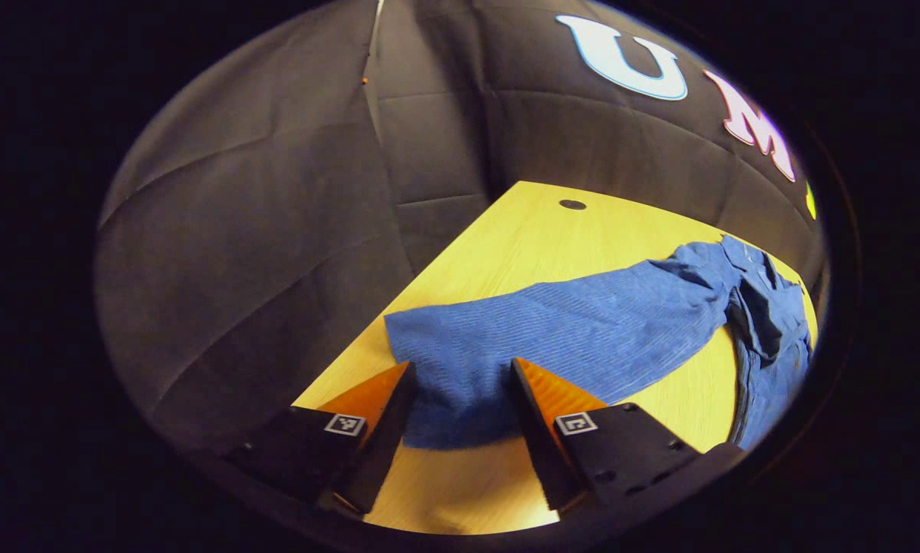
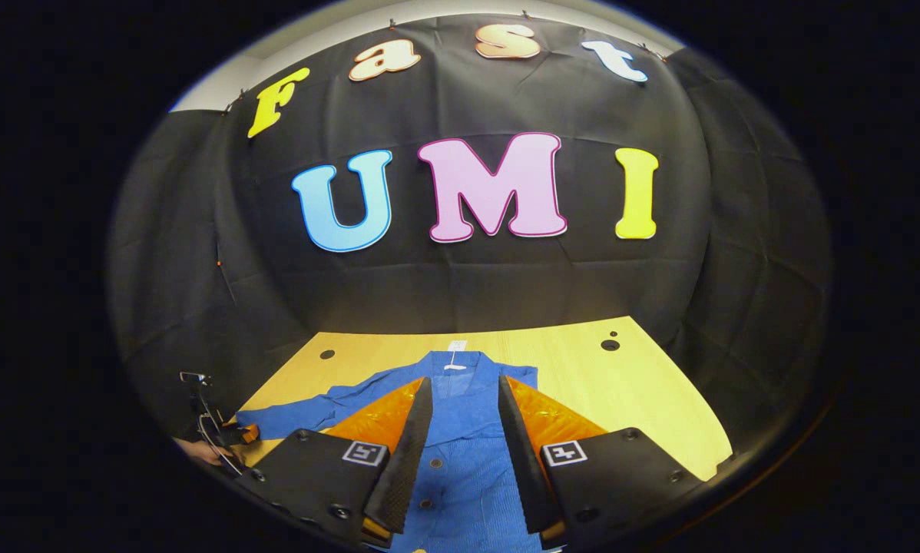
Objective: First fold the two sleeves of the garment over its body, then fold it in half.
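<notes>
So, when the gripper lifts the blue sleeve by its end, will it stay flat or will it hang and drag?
Probably it hangs: the sleeve is thin cloth lying limp with soft wrinkles. It looks light, so the open left gripper should lift it easily. The rest may drag over the smooth wooden table and pull the shirt body.

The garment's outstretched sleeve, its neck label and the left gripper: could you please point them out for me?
sleeve [image 1: 552,330]: left gripper view, mid-length of the blue cloth.
neck label [image 2: 455,346]: right gripper view, white tag at collar.
left gripper [image 1: 464,372]: left gripper view, between fingertips.
</notes>
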The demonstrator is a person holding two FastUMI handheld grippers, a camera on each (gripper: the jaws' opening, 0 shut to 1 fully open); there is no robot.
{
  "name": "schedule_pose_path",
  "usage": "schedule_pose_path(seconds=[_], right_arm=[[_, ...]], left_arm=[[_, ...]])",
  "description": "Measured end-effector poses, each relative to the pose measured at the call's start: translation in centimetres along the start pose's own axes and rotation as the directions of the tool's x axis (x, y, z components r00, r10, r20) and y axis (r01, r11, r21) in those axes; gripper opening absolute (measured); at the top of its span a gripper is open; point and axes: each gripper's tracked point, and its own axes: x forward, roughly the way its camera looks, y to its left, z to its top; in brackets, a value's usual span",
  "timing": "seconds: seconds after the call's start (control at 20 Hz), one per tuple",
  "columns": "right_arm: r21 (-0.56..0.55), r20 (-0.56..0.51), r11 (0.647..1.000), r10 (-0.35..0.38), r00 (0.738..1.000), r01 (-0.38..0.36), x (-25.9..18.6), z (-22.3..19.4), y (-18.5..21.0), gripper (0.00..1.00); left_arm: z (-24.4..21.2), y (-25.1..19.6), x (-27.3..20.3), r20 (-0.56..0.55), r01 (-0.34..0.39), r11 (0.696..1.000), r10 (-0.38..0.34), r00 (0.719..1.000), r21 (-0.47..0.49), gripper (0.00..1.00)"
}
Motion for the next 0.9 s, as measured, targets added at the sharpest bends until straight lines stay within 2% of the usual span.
schedule_pose_path(seconds=[0.1,0.15,0.25,0.3,0.35,0.4,0.5,0.6,0.65,0.7,0.75,0.8,0.9], right_arm=[[0.004,-0.010,1.000,-0.004,1.000,0.004,-0.1,-0.5,-0.3,0.59],[0.008,-0.013,1.000,-0.005,1.000,0.005,-0.2,-0.6,-0.4,0.55],[0.015,-0.020,1.000,-0.001,1.000,0.001,-0.3,-0.9,-0.3,0.55],[0.014,-0.023,1.000,0.001,1.000,0.000,-0.5,-0.9,-0.4,0.59],[0.012,-0.024,1.000,0.001,1.000,-0.001,-0.5,-1.0,-0.4,0.55],[0.009,-0.026,1.000,0.004,1.000,-0.003,-0.7,-1.0,-0.4,0.59],[-0.001,-0.030,1.000,0.004,1.000,-0.004,-0.9,-1.0,-0.6,0.59],[-0.008,-0.033,1.000,0.001,0.999,-0.001,-1.1,-1.0,-0.9,0.55],[-0.010,-0.035,1.000,-0.001,0.999,0.000,-1.1,-1.0,-1.0,0.59],[-0.009,-0.034,1.000,-0.002,0.999,0.001,-1.2,-0.9,-1.2,0.55],[-0.007,-0.036,1.000,0.000,0.999,0.000,-1.2,-0.9,-1.3,0.59],[-0.003,-0.038,1.000,0.002,0.999,-0.002,-1.1,-1.0,-1.3,0.55],[0.000,-0.036,1.000,0.011,0.999,-0.011,-1.0,-1.0,-1.2,0.59]], left_arm=[[0.0,-1.1,0.3,-0.004,0.031,0.999,-0.031,1.000,0.043,0.45],[0.2,-1.5,0.1,-0.007,0.033,0.998,-0.033,0.999,0.046,0.34],[0.3,-2.1,0.0,-0.046,0.026,0.999,-0.024,0.999,0.043,0.12],[0.3,-1.8,0.0,-0.074,0.035,0.998,-0.030,0.997,0.058,0.12],[0.4,-1.6,-0.3,-0.091,0.042,0.997,-0.035,0.995,0.072,0.12],[0.6,-1.7,-0.3,-0.119,0.041,0.997,-0.032,0.992,0.071,0.09],[0.8,-1.7,-0.3,-0.140,0.034,0.996,-0.022,0.990,0.084,0.04],[1.4,-2.2,-0.7,-0.132,0.057,0.995,-0.045,0.990,0.086,0.00],[1.6,-2.6,-1.3,-0.131,0.088,0.993,-0.077,0.988,0.078,0.00],[2.0,-3.2,-2.0,-0.118,0.111,0.991,-0.101,0.988,0.078,0.00],[2.5,-3.9,-2.2,-0.108,0.138,0.988,-0.129,0.986,0.076,0.00],[3.1,-4.5,-2.7,-0.097,0.146,0.987,-0.139,0.986,0.072,0.00],[4.7,-4.8,-3.9,-0.066,0.144,0.988,-0.141,0.988,0.051,0.00]])
